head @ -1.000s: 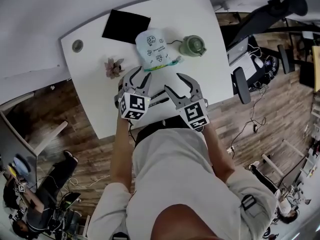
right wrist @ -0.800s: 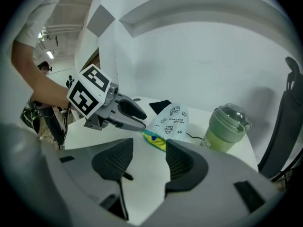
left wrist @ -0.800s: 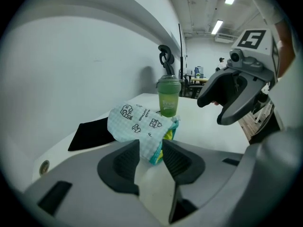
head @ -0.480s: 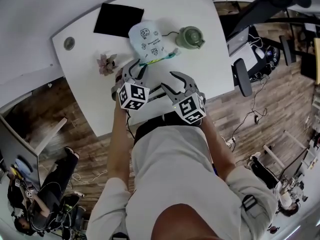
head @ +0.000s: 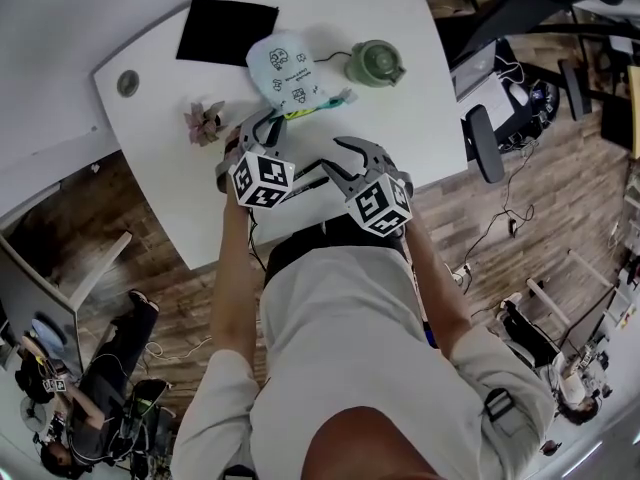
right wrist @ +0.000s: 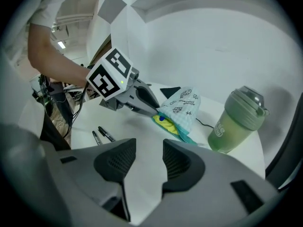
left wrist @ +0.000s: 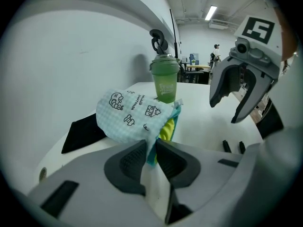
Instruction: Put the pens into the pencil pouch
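The pale blue printed pencil pouch (head: 288, 68) lies on the white table (head: 170, 168), its mouth open and showing a yellow lining (right wrist: 166, 122). My left gripper (left wrist: 150, 148) is at that mouth, its jaws closing with the teal zipper edge (left wrist: 152, 151) pinched between the pads. Two black pens (right wrist: 102, 135) lie side by side near the table's front edge, also in the left gripper view as pens (left wrist: 233, 147). My right gripper (right wrist: 149, 157) hovers above the table short of the pouch, its jaws closing with nothing between them.
A green lidded bottle (head: 374, 64) stands right of the pouch, with a thin cable beside it. A black pad (head: 226, 30) lies behind the pouch, and a small plant (head: 203, 121) sits to its left. A round grommet (head: 127, 83) marks the far left corner.
Both grippers have sunk toward the table and the pouch. The left jaws have closed onto the pouch's zipper edge, and the right jaws have narrowed.
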Motion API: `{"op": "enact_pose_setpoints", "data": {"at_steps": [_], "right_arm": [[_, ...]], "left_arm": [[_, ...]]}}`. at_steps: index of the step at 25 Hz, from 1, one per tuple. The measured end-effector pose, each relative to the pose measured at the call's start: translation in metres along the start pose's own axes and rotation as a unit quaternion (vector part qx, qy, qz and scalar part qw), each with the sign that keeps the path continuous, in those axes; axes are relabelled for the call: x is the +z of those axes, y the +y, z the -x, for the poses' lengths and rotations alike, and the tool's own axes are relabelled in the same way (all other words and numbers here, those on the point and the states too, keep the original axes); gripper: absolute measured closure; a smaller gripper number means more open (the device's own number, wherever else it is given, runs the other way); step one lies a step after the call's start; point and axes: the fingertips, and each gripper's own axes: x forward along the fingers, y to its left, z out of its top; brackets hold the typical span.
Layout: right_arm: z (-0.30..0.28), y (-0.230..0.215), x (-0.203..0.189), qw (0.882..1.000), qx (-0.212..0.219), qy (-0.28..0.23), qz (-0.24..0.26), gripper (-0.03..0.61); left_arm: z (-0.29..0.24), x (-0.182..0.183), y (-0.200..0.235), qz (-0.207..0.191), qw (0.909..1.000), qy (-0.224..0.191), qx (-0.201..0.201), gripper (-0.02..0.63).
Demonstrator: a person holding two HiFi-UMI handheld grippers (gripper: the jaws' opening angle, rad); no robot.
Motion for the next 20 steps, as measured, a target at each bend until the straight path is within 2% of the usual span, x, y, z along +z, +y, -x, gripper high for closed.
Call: {"op": "enact_pose_setpoints", "data": {"at_steps": [9, 20], "right_arm": [[-0.01, 0.019, -0.012, 0.997, 0.047, 0.026, 0.06, 0.457], [-0.023, 0.035, -0.024, 0.985, 0.085, 0.056, 0.137, 0.479]], "left_arm": [[0.007, 0.003, 0.004, 0.026, 0.9996, 0.005, 0.006, 0.568], [0.027, 0.001, 0.002, 0.062, 0.998, 0.005, 0.012, 0.569]]}}
